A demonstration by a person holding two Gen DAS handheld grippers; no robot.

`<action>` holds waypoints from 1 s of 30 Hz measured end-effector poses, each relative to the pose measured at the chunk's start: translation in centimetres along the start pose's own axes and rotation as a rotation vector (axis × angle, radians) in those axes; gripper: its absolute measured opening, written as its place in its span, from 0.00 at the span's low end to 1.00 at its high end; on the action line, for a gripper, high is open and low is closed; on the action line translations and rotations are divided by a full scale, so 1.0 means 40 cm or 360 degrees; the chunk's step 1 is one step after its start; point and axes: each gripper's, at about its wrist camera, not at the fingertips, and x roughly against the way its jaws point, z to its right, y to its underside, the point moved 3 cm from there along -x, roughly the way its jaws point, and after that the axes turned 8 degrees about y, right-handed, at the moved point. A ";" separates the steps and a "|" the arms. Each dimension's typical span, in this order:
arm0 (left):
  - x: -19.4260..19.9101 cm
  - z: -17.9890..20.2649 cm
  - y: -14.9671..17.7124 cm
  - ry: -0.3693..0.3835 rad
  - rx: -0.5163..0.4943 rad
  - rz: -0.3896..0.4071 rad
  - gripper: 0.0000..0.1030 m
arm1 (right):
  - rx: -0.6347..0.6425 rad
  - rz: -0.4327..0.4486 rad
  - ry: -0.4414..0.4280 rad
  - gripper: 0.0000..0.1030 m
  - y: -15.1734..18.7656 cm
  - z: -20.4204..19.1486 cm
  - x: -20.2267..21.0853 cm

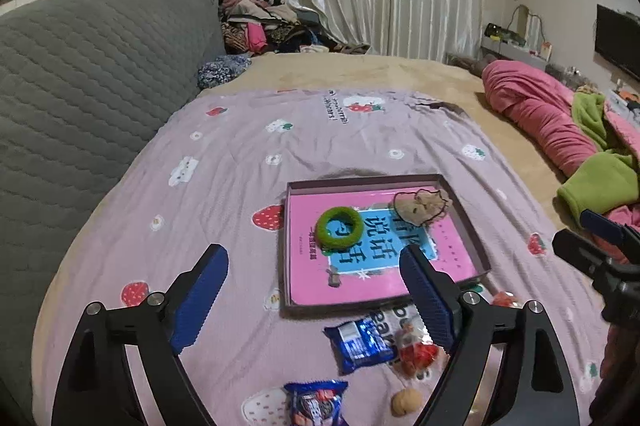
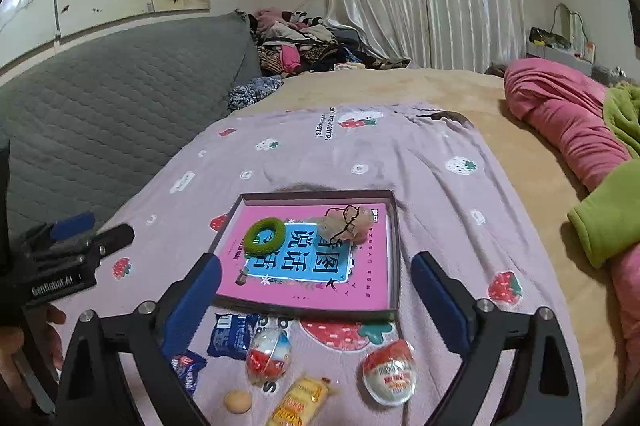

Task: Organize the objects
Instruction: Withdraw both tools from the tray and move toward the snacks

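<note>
Partly hidden: a blue foil snack packet is cut off at the bottom edge of the left wrist view, below the left tongs; in the right wrist view a second, dark blue snack packet lies partly behind the left blue pad of the right tongs, and a yellow wrapped sweet runs off the lower edge. The print on the wrappers cannot be read. Container: a shallow dark-rimmed cardboard tray lies on the lilac strawberry-print bedspread, just ahead of both tongs. Its floor is covered by a pink book with a blue title panel. On the book lie a fuzzy green ring-shaped hair tie and a beige cloth scrunchie with a thin black elastic, side by side, apart. Loose items on the bedspread, between and below the right tongs: a red-and-white plastic egg capsule, a larger red-and-white round capsule and a small tan walnut. Both tongs stand spread wide with nothing between the pads.
</note>
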 end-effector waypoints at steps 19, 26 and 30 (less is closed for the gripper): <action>0.185 0.020 0.129 0.0050 0.0029 0.0083 1.00 | 0.0077 -0.0004 0.0048 0.99 0.121 -0.055 0.205; 0.217 0.026 0.178 0.0065 0.0045 0.0076 1.00 | 0.0100 0.0015 0.0087 0.99 0.169 -0.063 0.251; 0.225 0.027 0.202 0.0040 0.0030 0.0050 1.00 | 0.0089 -0.0003 0.0092 0.99 0.195 -0.056 0.263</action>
